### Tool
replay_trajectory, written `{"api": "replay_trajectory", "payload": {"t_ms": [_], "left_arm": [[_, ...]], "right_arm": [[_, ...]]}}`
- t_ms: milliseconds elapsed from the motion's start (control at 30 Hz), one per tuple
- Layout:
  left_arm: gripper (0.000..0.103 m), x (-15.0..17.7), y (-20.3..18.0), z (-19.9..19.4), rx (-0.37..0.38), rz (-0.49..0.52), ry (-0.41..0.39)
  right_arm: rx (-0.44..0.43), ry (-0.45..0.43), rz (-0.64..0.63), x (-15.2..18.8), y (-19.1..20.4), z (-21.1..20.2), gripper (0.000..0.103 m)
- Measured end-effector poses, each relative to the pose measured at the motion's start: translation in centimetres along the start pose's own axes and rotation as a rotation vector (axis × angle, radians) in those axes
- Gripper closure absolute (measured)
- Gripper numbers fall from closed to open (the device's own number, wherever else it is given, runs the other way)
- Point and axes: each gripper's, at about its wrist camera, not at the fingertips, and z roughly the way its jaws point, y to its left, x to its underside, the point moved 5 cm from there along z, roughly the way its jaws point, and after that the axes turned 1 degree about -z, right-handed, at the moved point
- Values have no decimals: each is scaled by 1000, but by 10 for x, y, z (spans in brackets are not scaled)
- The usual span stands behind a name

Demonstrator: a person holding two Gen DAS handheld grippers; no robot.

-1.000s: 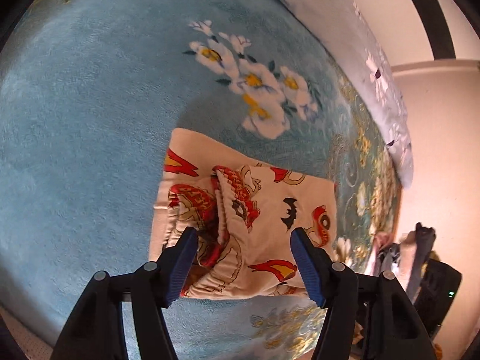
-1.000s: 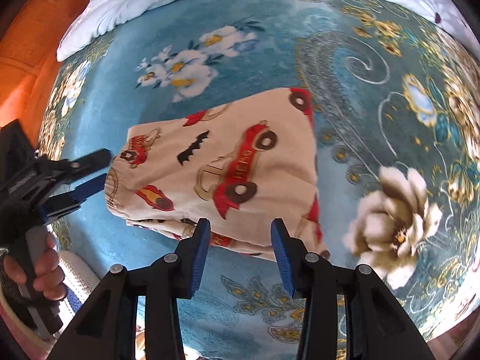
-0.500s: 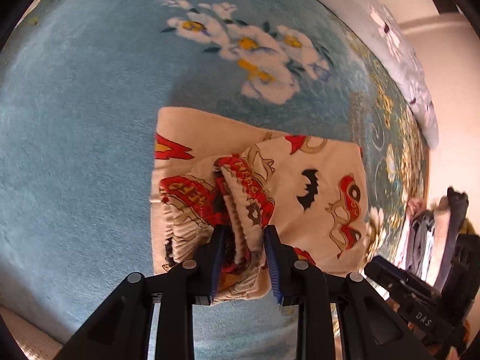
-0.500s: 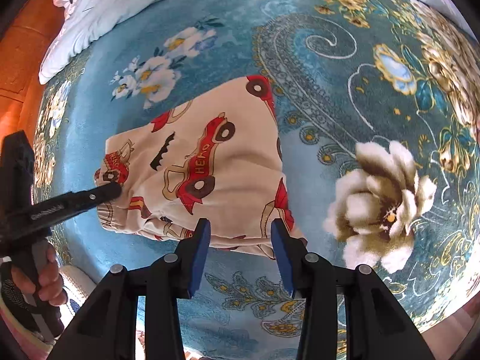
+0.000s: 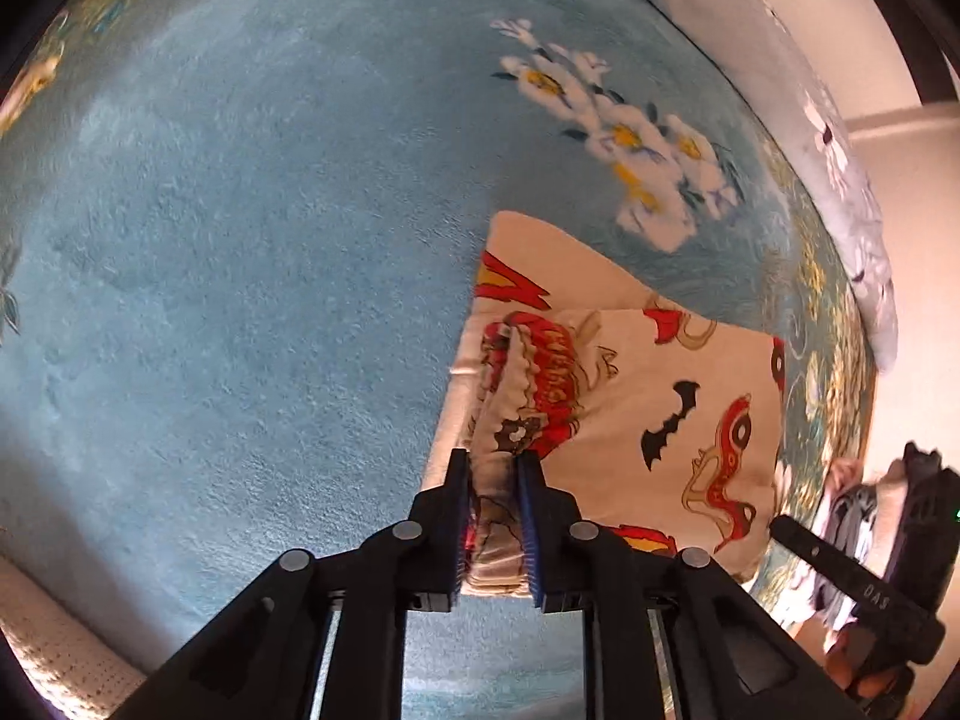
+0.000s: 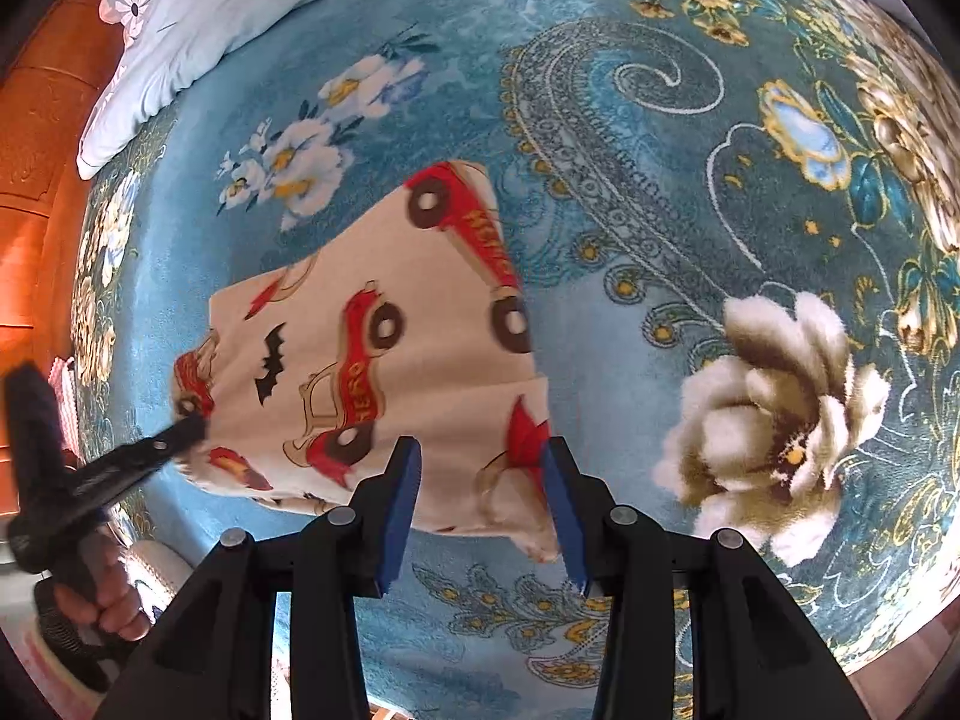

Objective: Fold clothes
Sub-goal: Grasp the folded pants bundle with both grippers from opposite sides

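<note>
1. Pyjama garment [image 6: 384,354], cream with red cars and black bats, lay part-folded on the blue floral bed cover [image 5: 240,240], directly ahead of both tools.
2. Left tool [image 5: 493,516] was clamped narrow on a bunched, ruffled edge of the garment at its near left corner; its jaws had just been closing, with that gathered cloth between the blue pads.
3. Right tool [image 6: 480,510] stood at a middling width, its pads straddling the near right corner of the garment. Cloth sat between them, but the pads did not appear to press on it.
4. Seen from the right tool, the garment's long axis ran from the near right corner away and leftward toward the left tool [image 6: 150,450], so the two tools sat at opposite ends of the same near edge.
5. Judged from that layout, the coming move probably turned on the right tool closing on its corner, so both ends of the near edge could be lifted and carried over toward the far edge together.
6. A white pillow [image 6: 198,18] lay well beyond the garment, clear of that path.
</note>
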Motion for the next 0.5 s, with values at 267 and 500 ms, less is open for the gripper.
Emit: {"api": "replay_trajectory", "payload": {"t_ms": [267,500], "left_arm": [[45,-5,-6,-22,32,42,-35],[40,-13,-3,4,-1,44,11]], "right_arm": [[-64,-23,43,-4,-7,-3,52],[-65,-12,40,-8,-4,3,52]]}}
